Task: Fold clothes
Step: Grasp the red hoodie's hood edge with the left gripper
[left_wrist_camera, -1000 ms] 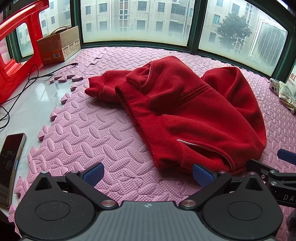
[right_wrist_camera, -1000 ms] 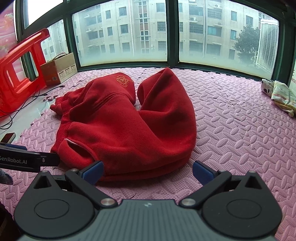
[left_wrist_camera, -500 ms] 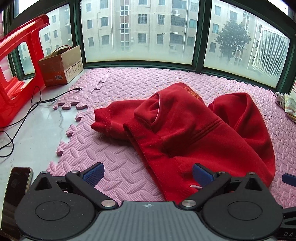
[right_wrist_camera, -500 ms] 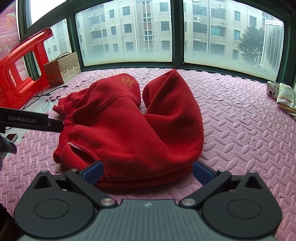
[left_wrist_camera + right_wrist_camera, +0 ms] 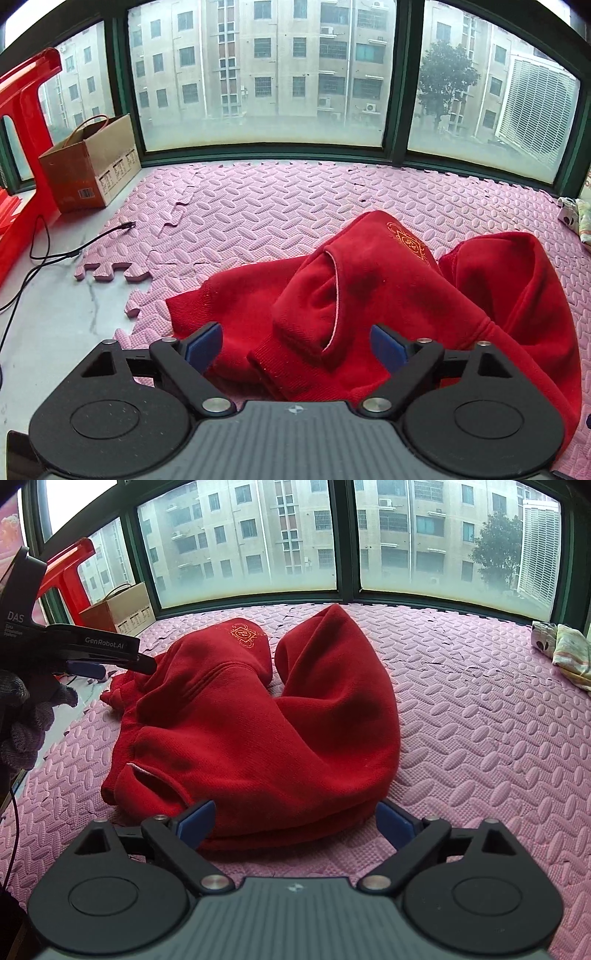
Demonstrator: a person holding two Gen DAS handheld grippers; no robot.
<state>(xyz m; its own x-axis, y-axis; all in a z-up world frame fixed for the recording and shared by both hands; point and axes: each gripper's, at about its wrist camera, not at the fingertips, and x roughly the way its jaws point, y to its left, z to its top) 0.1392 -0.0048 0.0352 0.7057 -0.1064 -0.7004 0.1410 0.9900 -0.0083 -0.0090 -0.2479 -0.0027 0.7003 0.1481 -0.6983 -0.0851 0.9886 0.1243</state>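
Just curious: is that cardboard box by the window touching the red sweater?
Apart. In the left wrist view the cardboard box stands off the mat's far left corner, with bare pink mat lying between it and the red sweater.

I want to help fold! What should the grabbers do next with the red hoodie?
Probably finish pinching: the left gripper and right gripper each straddle an edge of the crumpled red hoodie, jaws closing but not yet gripping.

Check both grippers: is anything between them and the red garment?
Nothing visible. The red garment lies bunched on the pink mat, its near edge between the closing left gripper and right gripper jaws, not yet pinched.
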